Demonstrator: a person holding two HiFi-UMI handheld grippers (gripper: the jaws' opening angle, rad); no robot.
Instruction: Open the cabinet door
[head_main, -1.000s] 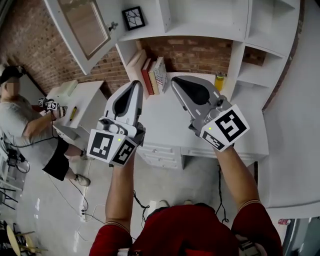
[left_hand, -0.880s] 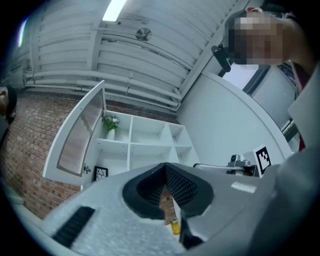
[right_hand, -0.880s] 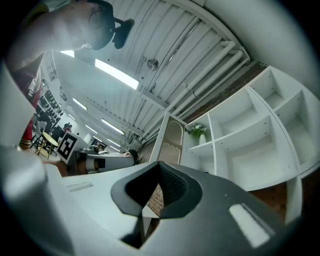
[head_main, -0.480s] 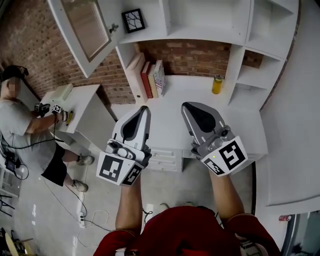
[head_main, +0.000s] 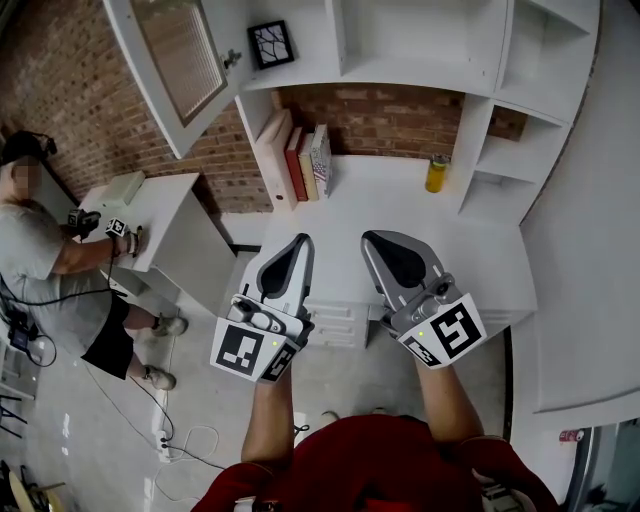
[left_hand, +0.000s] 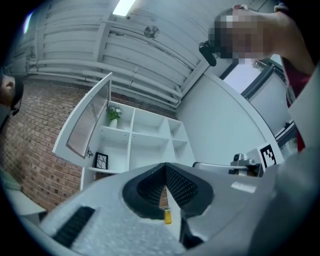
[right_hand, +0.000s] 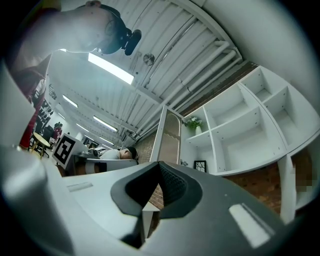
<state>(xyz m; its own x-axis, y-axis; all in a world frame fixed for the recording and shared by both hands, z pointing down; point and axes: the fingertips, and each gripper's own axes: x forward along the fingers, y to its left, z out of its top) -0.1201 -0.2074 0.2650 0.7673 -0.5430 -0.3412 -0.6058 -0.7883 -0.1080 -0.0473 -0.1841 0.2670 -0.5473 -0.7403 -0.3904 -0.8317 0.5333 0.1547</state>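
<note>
The left grey gripper (head_main: 302, 242) and right grey gripper (head_main: 371, 238) both have jaws pressed together, empty. Well beyond their tips, the white-framed, ribbed-panel cabinet door (head_main: 178, 60) stands open.

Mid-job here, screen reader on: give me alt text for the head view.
The cabinet door stands swung open at upper left, beside white shelves. The left gripper and right gripper hover shut and empty above the white desk, apart from the door. Books and a yellow bottle stand at the desk's back.
</note>
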